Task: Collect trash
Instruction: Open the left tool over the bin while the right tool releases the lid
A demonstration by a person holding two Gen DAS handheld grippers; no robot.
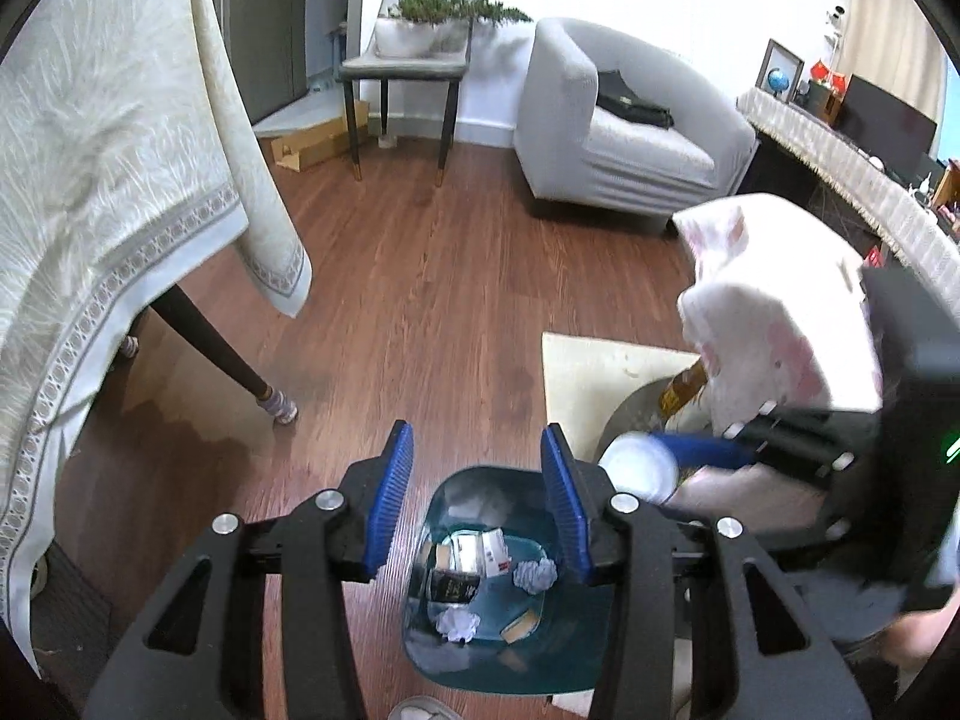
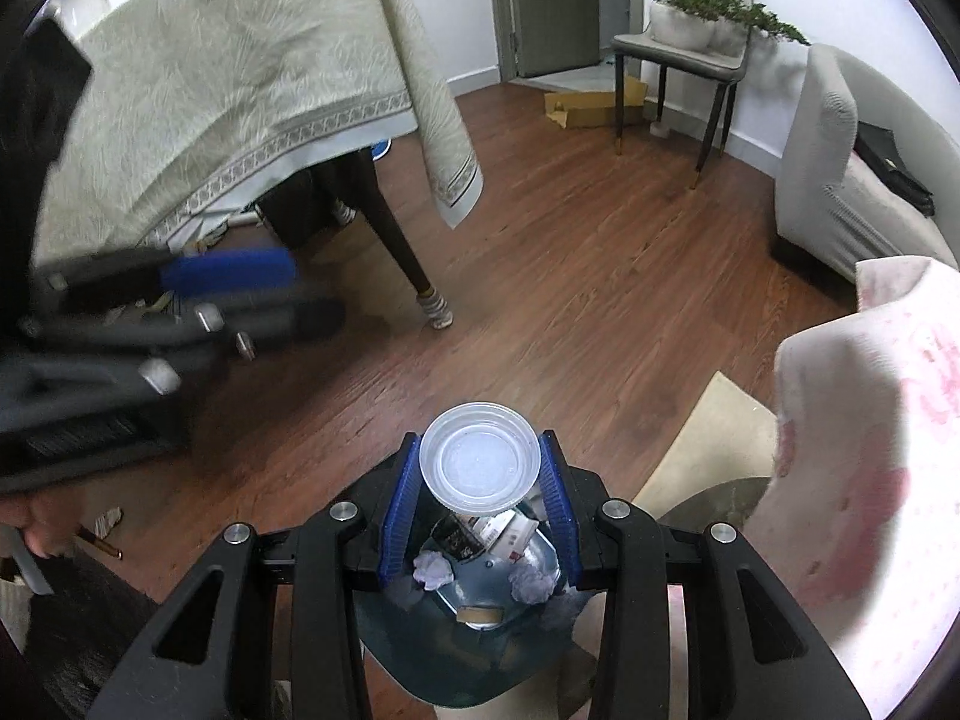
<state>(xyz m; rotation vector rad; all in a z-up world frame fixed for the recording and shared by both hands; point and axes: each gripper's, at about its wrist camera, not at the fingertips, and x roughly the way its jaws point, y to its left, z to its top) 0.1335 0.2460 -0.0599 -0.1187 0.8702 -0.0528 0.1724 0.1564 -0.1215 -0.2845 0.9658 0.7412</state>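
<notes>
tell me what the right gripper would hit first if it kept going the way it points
Probably the trash in the bin: the right gripper, shut on a clear cup, aims into its open mouth at crumpled paper and cartons. Depth is unclear.

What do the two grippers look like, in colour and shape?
Both look alike. The left gripper and right gripper have black angular frames with cut-out openings and round silver bolt heads. Each carries two flat fingers faced with ribbed blue pads. No cables show. No sleeve can be made out.

Draped table (image 1: pixel 108 138), chair (image 1: pixel 408 60), grey armchair (image 1: pixel 624 126)
</notes>
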